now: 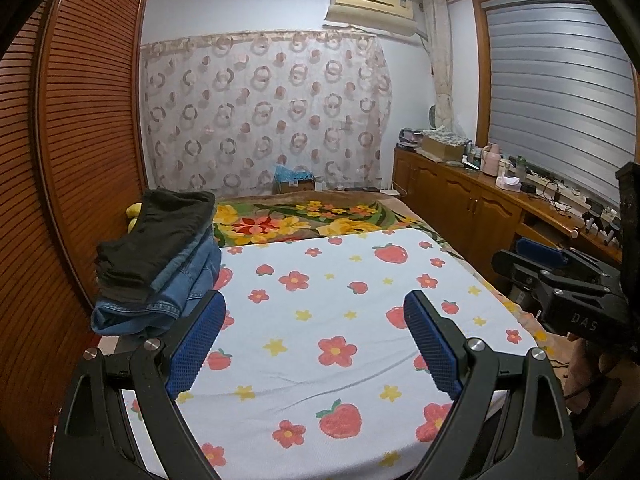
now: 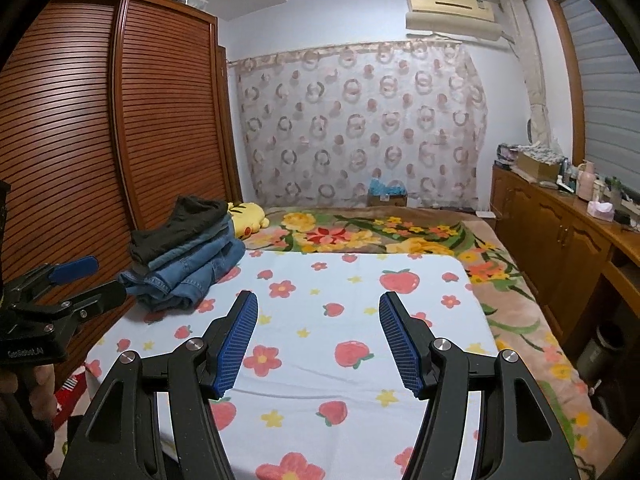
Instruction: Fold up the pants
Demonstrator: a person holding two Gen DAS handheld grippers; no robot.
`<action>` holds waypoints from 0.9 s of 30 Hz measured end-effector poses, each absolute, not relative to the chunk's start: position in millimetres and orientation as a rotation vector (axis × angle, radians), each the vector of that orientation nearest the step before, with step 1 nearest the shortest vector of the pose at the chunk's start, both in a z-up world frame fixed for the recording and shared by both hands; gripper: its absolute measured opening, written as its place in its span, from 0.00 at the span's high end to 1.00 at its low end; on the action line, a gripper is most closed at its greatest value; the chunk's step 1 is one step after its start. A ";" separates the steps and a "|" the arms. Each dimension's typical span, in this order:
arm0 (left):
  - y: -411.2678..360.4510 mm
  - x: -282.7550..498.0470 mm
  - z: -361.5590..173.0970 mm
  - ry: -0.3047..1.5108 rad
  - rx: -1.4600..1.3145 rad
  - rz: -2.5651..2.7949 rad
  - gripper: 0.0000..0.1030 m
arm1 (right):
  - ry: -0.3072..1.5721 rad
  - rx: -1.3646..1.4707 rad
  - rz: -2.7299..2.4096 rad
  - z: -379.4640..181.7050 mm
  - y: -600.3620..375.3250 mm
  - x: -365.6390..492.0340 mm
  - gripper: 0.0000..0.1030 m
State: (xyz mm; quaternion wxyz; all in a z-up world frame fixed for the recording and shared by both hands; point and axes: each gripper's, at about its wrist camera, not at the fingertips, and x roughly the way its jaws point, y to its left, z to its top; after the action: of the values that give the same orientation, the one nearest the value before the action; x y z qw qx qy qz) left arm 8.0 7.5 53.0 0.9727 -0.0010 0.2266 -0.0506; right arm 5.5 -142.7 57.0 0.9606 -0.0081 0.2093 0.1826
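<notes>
A stack of folded pants (image 1: 160, 264) lies at the bed's left edge, dark pants on top of blue jeans; it also shows in the right wrist view (image 2: 188, 252). My left gripper (image 1: 316, 320) is open and empty above the strawberry-print sheet (image 1: 340, 300), just right of the stack. My right gripper (image 2: 318, 316) is open and empty over the same sheet (image 2: 360, 320). The right gripper also shows at the right edge of the left wrist view (image 1: 560, 276). The left gripper shows at the left edge of the right wrist view (image 2: 76, 280).
A slatted wooden wardrobe (image 1: 72, 140) stands close along the bed's left side. A wooden cabinet (image 1: 480, 200) with clutter runs along the right. A flowered blanket (image 2: 380, 232) and a yellow plush toy (image 2: 248, 220) lie at the far end of the bed.
</notes>
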 end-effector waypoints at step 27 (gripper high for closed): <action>16.0 4.6 47.1 0.469 -0.018 -0.082 0.12 | 0.411 -0.027 0.349 53.1 -145.8 1.5 0.36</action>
State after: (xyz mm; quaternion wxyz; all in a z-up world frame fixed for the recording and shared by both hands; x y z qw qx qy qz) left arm 4.6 16.0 47.1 0.9718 -0.0091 0.2321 -0.0408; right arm 1.5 -145.8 53.1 0.9637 -0.0135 0.2030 0.1726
